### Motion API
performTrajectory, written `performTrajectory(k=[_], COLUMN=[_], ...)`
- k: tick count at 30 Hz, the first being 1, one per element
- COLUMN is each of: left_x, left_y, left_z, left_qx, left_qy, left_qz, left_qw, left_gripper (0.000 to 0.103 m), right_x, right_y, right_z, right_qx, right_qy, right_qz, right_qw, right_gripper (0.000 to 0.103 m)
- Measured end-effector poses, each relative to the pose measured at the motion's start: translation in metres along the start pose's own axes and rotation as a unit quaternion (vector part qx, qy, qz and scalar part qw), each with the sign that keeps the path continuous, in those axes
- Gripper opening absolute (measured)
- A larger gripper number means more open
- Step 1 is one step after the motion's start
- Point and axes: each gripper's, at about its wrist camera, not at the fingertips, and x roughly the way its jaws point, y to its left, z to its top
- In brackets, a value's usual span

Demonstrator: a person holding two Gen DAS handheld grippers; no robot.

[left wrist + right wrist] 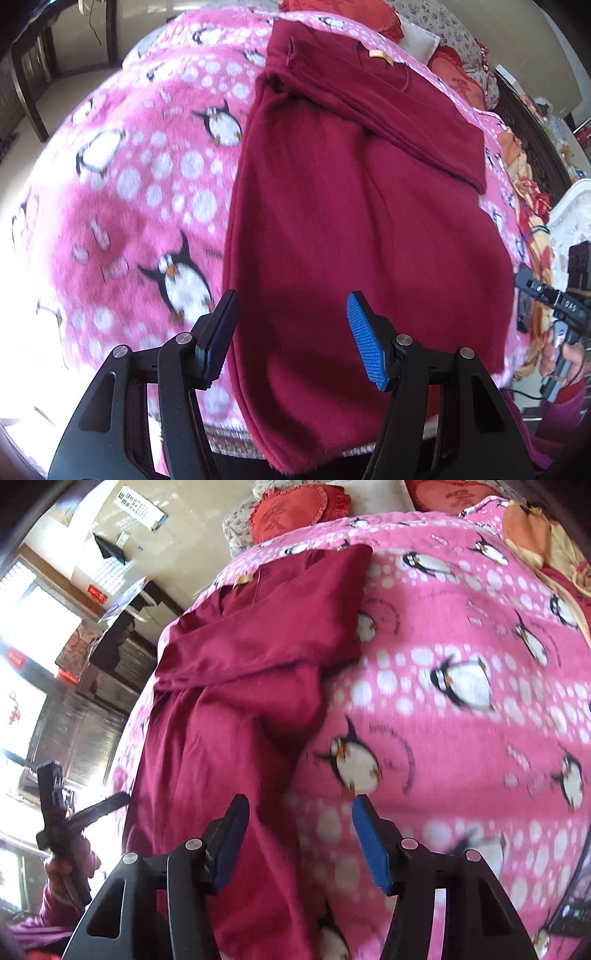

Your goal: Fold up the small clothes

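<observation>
Both the left gripper (291, 306) and right gripper (299, 810) hover with fingers spread, grasping nothing, over the near hem of the maroon garment (351, 229), which lies lengthwise toward twelve o'clock on the penguin blanket (122, 192), seemingly poised for another fold.

A dark red garment (354, 229) lies spread lengthwise on a pink penguin blanket (140, 192). Its far part is folded over across the body, with a small tan label (380, 56) showing near the top. The near end hangs over the blanket's edge.
</observation>
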Motion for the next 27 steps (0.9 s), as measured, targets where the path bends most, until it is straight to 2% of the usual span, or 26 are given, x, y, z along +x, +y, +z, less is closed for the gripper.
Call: performTrajectory(k=[3, 5, 10, 15, 20, 24, 25, 27], left_x=[-0.005, -0.007, -0.002, 0.000, 0.009, 0.013, 0.014, 0.016], left_y=[0.006, 0.010, 0.016, 0.010, 0.004, -0.002, -0.003, -0.011], left_z=[-0.018, -0.028, -0.049, -0.050, -0.047, -0.046, -0.047, -0.046], left_qx=[-0.009, -0.015, -0.035, -0.036, -0.044, -0.032, -0.025, -0.012], left_qy=[0.015, 0.022, 0.045, 0.035, 0.036, 0.037, 0.037, 0.034], left_qz=[-0.003, -0.001, -0.023, -0.031, -0.040, -0.034, -0.033, -0.024], left_qw=[0.9998, 0.9997, 0.9981, 0.9982, 0.9975, 0.9982, 0.9985, 0.9991], left_gripper=[0.060, 0.060, 0.061, 0.069, 0.082, 0.082, 0.082, 0.071], right_x=[-0.007, -0.008, -0.006, 0.000, 0.009, 0.014, 0.015, 0.018], right_y=[-0.006, -0.006, -0.006, -0.004, 0.008, 0.016, 0.018, 0.017], right_z=[-0.026, -0.039, -0.067, -0.080, -0.083, -0.088, -0.088, -0.089], right_qx=[0.017, 0.019, 0.017, 0.028, 0.012, -0.013, -0.020, -0.017], right_qy=[0.018, 0.025, 0.042, 0.037, 0.041, 0.034, 0.028, 0.023], right_qz=[0.020, 0.017, 0.022, 0.036, 0.065, 0.065, 0.064, 0.074], right_qw=[1.000, 0.999, 0.999, 0.998, 0.997, 0.997, 0.997, 0.997], right_gripper=[0.056, 0.056, 0.057, 0.060, 0.060, 0.059, 0.056, 0.033])
